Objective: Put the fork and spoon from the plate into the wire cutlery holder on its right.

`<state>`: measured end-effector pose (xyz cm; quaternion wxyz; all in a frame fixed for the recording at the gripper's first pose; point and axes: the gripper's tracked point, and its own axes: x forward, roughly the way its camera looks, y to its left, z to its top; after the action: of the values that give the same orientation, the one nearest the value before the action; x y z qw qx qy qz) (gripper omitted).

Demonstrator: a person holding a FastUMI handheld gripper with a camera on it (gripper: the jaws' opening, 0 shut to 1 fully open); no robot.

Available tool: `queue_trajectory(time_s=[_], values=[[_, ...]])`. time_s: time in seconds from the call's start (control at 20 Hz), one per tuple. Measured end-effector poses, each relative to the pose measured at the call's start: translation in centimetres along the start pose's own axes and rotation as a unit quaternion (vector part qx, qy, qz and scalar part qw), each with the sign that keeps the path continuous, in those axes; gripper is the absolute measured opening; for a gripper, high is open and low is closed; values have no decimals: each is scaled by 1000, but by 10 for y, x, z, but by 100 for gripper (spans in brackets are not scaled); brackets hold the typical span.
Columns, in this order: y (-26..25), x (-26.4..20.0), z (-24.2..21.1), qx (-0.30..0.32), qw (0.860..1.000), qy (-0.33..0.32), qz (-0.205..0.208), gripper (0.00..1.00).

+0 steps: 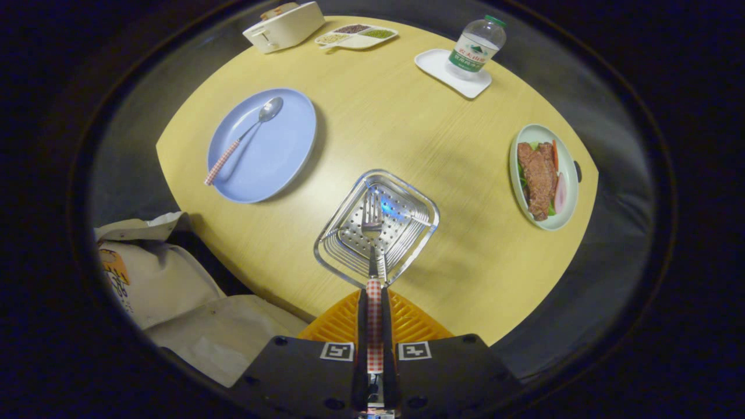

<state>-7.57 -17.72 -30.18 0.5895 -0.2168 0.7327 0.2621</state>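
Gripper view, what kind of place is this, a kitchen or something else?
Likely a staged dining table in a booth, not a real kitchen: a blue plate with a spoon, a dish of food, a toaster. The gripper fingers clamp a fork above the wire cutlery holder.

Dim, sharp centre; fisheye bends the edges.

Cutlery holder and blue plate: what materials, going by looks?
Wire cutlery holder: likely polished steel, with bright mirror glints, wire sides and a perforated floor. Blue plate: probably glazed ceramic or melamine, smooth with soft sheen. Gripper is shut on the fork.
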Motion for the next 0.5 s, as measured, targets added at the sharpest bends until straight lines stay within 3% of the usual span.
queue_trajectory(time_s=[0.25, 0.5], values=[[2, -3, 9, 25, 999, -22, -1, 19], [22, -19, 43, 45, 990, -133, -8, 74]])
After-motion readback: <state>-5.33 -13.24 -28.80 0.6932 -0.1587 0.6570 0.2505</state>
